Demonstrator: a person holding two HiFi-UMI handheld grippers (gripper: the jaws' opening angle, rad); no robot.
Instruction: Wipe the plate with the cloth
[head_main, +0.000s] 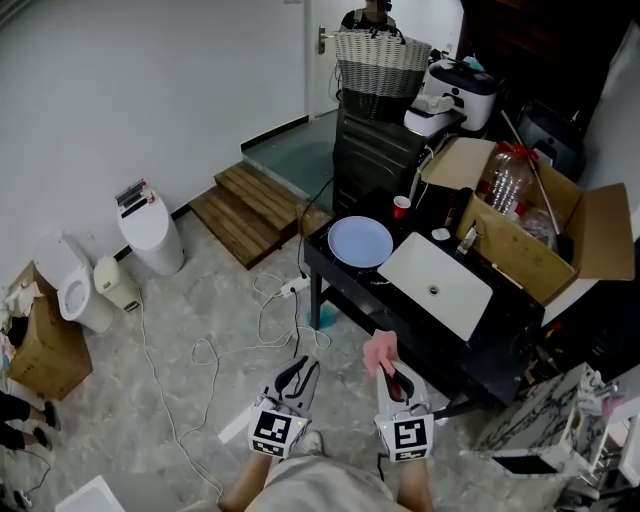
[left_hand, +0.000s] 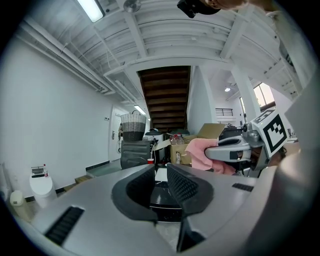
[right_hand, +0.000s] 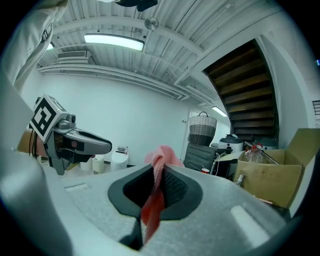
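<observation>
A pale blue plate (head_main: 360, 241) lies on the left end of the black table (head_main: 345, 283), well ahead of both grippers. My right gripper (head_main: 392, 375) is shut on a pink cloth (head_main: 381, 350), held in the air short of the table's front edge. In the right gripper view the cloth (right_hand: 156, 197) hangs pinched between the jaws of that gripper (right_hand: 159, 172). My left gripper (head_main: 297, 378) hovers beside it, jaws nearly together with nothing in them (left_hand: 160, 172). From the left gripper view, the cloth (left_hand: 200, 152) shows at the right.
A white basin (head_main: 437, 283) sits in the table right of the plate. A red cup (head_main: 401, 206) and an open cardboard box (head_main: 530, 220) stand behind. Cables (head_main: 260, 320) trail on the floor. Wooden steps (head_main: 250, 210) and a white bin (head_main: 152, 232) lie to the left.
</observation>
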